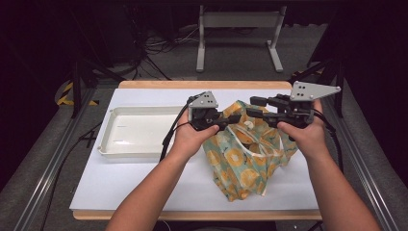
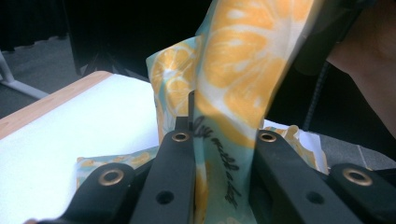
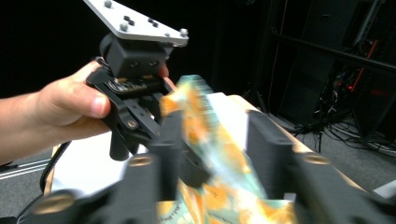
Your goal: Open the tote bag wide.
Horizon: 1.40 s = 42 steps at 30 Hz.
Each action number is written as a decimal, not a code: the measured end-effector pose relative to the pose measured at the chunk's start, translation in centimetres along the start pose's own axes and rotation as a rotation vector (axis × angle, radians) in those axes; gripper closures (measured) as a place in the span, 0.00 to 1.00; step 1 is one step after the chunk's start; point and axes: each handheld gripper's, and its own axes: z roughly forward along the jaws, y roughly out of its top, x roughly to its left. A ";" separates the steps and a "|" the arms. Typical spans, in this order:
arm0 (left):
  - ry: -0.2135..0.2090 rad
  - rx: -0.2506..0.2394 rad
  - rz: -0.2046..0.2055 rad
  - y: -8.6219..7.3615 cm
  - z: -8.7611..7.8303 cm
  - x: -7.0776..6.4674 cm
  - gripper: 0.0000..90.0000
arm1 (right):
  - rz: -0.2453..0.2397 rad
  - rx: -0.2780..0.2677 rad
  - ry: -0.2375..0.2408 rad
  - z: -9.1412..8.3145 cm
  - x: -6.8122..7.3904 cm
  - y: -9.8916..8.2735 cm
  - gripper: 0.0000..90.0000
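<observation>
The bag (image 1: 243,161) looks like thin, soft cloth, matt, printed with orange slices on teal, and it creases all over. Both claws, left (image 1: 234,119) and right (image 1: 255,107), are matt black plastic with small brass-looking rivets, and each has a dull grey metal plate on top. The tray (image 1: 108,144) is smooth white plastic with a bit of gloss. The table (image 1: 144,190) has a flat matt white top with a pale wood edge.

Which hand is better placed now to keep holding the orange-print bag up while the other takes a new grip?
Left, probably: the left gripper pinches the bag, while the right gripper stands open around it.
</observation>
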 end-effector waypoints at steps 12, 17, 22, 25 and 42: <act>-0.018 -0.009 -0.010 0.1 -0.2 0.0 0.95 | 0.103 0.114 -0.133 -2.4 -1.5 -3.6 0.17; -0.031 -0.010 -0.007 0.2 -0.5 0.0 0.95 | 0.125 0.144 -0.187 -2.7 -2.0 -5.5 0.14; -0.038 -0.014 -0.003 0.2 -0.6 0.0 0.95 | 0.167 0.171 -0.216 -2.5 -2.8 -7.5 0.21; -0.042 -0.014 -0.002 0.2 -0.7 0.0 0.95 | 0.178 0.185 -0.215 -2.3 -3.0 -8.1 0.32; -0.006 0.016 0.001 -0.1 -2.0 0.8 0.94 | 0.213 0.159 -0.142 -4.1 -3.7 -7.7 0.99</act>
